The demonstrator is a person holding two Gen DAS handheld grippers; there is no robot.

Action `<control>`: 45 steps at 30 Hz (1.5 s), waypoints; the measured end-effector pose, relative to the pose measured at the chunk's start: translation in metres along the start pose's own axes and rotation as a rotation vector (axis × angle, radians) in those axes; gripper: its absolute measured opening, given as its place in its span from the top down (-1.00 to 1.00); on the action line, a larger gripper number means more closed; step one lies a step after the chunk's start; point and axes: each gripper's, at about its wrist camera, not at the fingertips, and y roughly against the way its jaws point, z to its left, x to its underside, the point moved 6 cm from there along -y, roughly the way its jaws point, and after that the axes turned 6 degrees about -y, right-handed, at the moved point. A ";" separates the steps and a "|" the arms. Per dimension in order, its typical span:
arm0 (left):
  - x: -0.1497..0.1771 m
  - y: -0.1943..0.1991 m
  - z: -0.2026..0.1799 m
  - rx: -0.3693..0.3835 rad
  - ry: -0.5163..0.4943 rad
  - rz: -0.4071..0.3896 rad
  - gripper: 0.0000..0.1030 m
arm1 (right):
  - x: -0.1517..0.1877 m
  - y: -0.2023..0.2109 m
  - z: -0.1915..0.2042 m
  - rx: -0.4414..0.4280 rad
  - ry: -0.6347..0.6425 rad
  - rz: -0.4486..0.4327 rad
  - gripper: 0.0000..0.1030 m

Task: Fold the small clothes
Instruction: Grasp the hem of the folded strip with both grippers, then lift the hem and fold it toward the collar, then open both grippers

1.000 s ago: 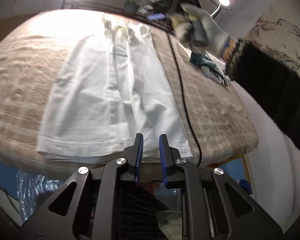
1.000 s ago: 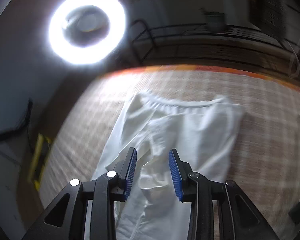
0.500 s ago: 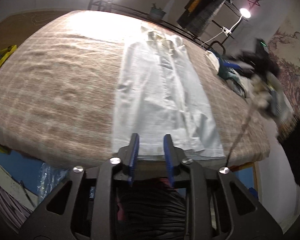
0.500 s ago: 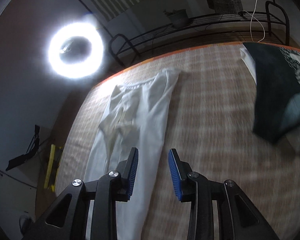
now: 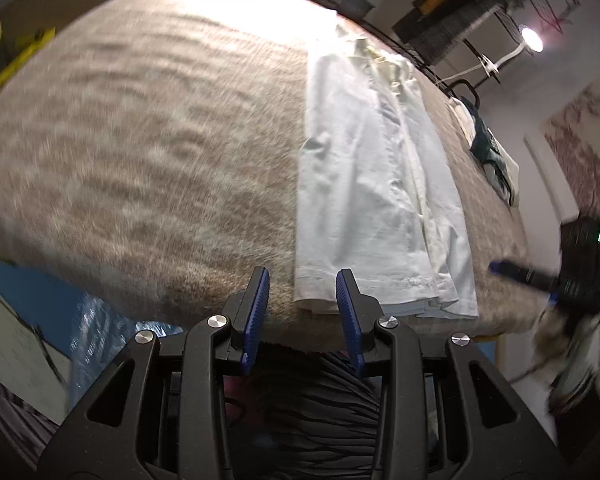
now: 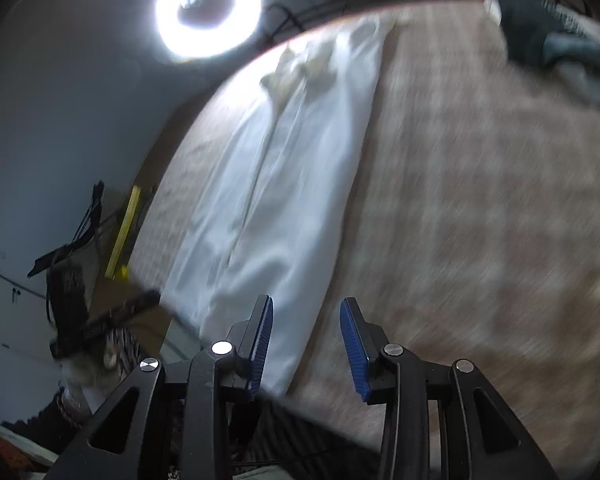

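Along the near edge of the desk, the long white cotton garment (image 5: pixel 374 184), already doubled lengthwise into a narrow strip, lies with its hem at that edge and its gathered waist toward the far edge. The left gripper (image 5: pixel 302 312) hovers just off the near edge with its blue ribbed fingers (image 5: pixel 258 304) released and nothing between them, lined up with the hem's left corner. The right gripper (image 6: pixel 306 344) is likewise parted and empty, poised by the hem's right side.

The step in hand looks like taking both hem corners to carry them toward the waist. To do it well, each gripper should probably bite through all layers at once, since the stacked edges at the hem sit slightly staggered, and both should lift together so the strip does not skew.

A tan woven checked cloth (image 5: pixel 148 140) covers the desk and appears coarse, so dragging may catch. A dark green and white pile of clothes (image 5: pixel 490 148) waits near the far right corner. A bright ring lamp (image 6: pixel 208 16) and a black metal rack (image 5: pixel 456 20) stand beyond the far edge.
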 end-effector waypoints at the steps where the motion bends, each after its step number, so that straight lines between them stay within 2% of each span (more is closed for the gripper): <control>1: 0.000 -0.002 0.002 0.006 0.017 0.005 0.33 | 0.007 -0.006 0.001 -0.007 -0.002 0.014 0.27; 4: -0.001 -0.007 0.003 0.026 0.035 0.017 0.33 | 0.021 -0.021 0.002 -0.010 -0.018 0.046 0.27; 10: -0.008 -0.016 -0.004 0.049 0.002 0.026 0.35 | 0.035 -0.034 0.005 -0.048 -0.028 0.066 0.30; 11: -0.010 -0.017 -0.005 0.060 0.005 0.024 0.44 | 0.037 -0.032 0.005 -0.052 -0.027 0.062 0.30; 12: -0.010 -0.020 -0.005 0.075 0.009 0.033 0.79 | 0.039 -0.031 0.005 -0.059 -0.033 0.058 0.34; 13: -0.011 -0.024 -0.005 0.093 0.019 0.049 0.91 | 0.038 -0.031 0.004 -0.070 -0.045 0.056 0.41; 17: -0.012 -0.021 -0.005 0.093 0.032 0.027 0.97 | 0.043 -0.037 0.000 -0.109 -0.068 0.082 0.92; 19: -0.014 -0.013 -0.006 0.097 0.035 0.006 0.98 | 0.042 -0.034 0.002 -0.115 -0.081 0.079 0.97; 22: -0.017 0.005 -0.010 0.097 0.019 -0.033 0.99 | 0.041 -0.016 0.004 -0.145 -0.092 0.042 0.98; 25: -0.015 0.003 -0.011 0.052 -0.035 -0.029 0.99 | 0.042 -0.003 0.008 -0.154 -0.061 0.010 0.99; 29: -0.009 -0.012 -0.004 0.041 -0.010 0.009 0.99 | 0.052 -0.021 -0.001 -0.091 -0.068 0.055 0.99; 33: -0.007 -0.013 -0.003 0.043 -0.011 0.011 0.99 | 0.054 -0.026 -0.005 -0.098 -0.096 0.057 0.98; 36: -0.008 -0.013 -0.005 0.039 -0.027 0.013 0.99 | 0.052 -0.020 -0.003 -0.094 -0.066 0.065 0.78; 37: -0.008 -0.013 -0.005 0.039 -0.028 0.014 0.99 | 0.052 -0.018 -0.004 -0.091 -0.064 0.066 0.38; 38: -0.008 -0.014 -0.005 0.039 -0.028 0.016 0.99 | 0.050 -0.018 -0.003 -0.099 -0.072 0.063 0.25; 39: -0.007 -0.015 -0.005 0.040 -0.027 0.019 0.99 | 0.050 -0.017 -0.003 -0.117 -0.081 0.059 0.23; 42: -0.007 -0.018 -0.004 0.040 -0.022 0.028 0.99 | 0.051 -0.016 -0.009 -0.125 -0.098 0.061 0.39; 44: -0.008 -0.018 -0.004 0.044 -0.018 0.030 0.99 | 0.055 -0.019 -0.011 -0.140 -0.104 0.071 0.70; 45: -0.008 -0.017 -0.004 0.046 -0.017 0.030 0.99 | 0.056 -0.022 -0.010 -0.144 -0.105 0.082 0.78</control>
